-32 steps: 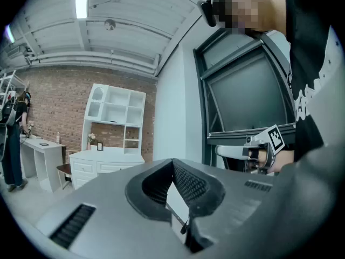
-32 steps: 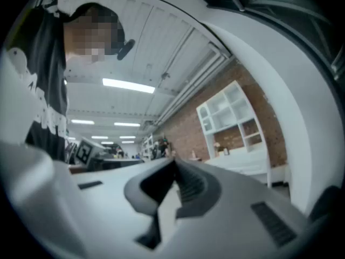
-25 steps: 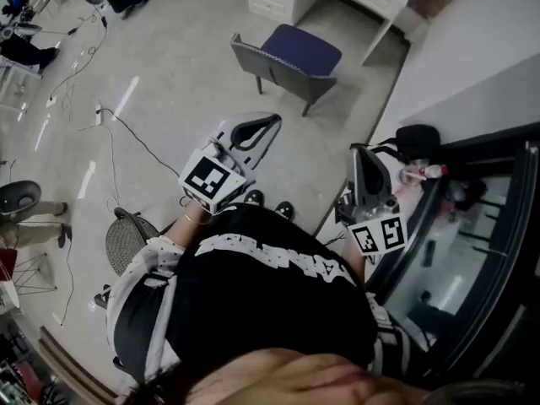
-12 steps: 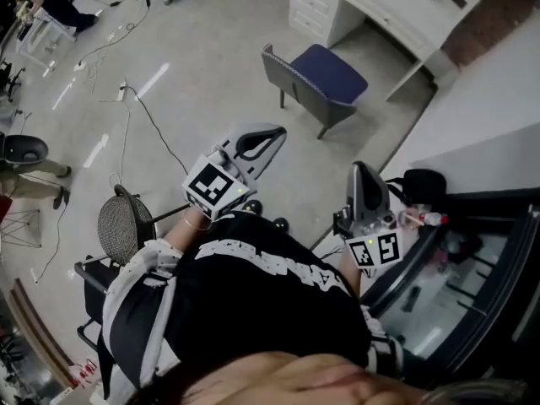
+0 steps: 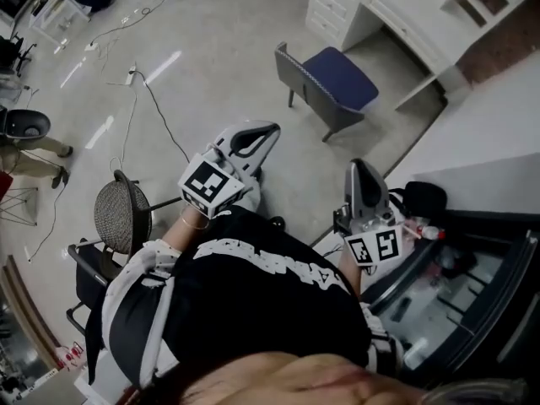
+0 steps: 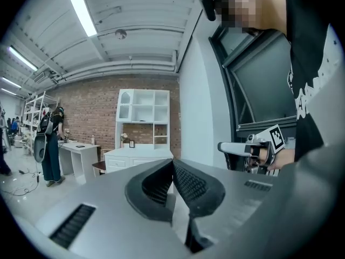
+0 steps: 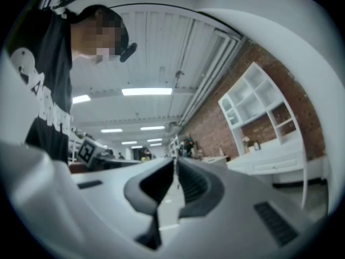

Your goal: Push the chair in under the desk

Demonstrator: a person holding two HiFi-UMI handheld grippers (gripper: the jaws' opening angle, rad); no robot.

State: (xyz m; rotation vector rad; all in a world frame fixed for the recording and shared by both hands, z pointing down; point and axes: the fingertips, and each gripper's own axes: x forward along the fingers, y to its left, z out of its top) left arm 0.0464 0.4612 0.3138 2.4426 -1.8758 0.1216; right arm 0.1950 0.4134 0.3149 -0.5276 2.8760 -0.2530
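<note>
On the pale, glossy floor (image 5: 211, 49) before the white table (image 5: 401, 11), the chair (image 5: 342, 78) is shown standing just outside the knee space, not pushed in. Its padded blue seat is turned toward the opening under the table, and its grey upholstered backrest is turned toward the person. Its broad side runs roughly in line with the table's front edge. Two dark legs can be counted beneath it. One stack of drawers (image 5: 331, 7) is set at the table's left end, and in the left gripper view a white shelf unit (image 6: 143, 120) is seen on top of it against a red brick wall (image 6: 89, 112).

Two grippers are held out in front of a black printed shirt (image 5: 261, 302), both aimed toward the chair and well apart from it. The left gripper (image 5: 270, 128) is seen with its ribbed dark jaws pressed together and nothing caught between them. The right gripper (image 5: 359, 166) is likewise closed on nothing. A cube with square markers (image 5: 207, 186) is carried by each.

Further out, one black mesh-backed chair (image 5: 118, 218) is seen at the person's left, thin dark cables (image 5: 156, 112) are trailed across the floor, and a dark glass-fronted cabinet (image 5: 481, 277) is seen at the right.
</note>
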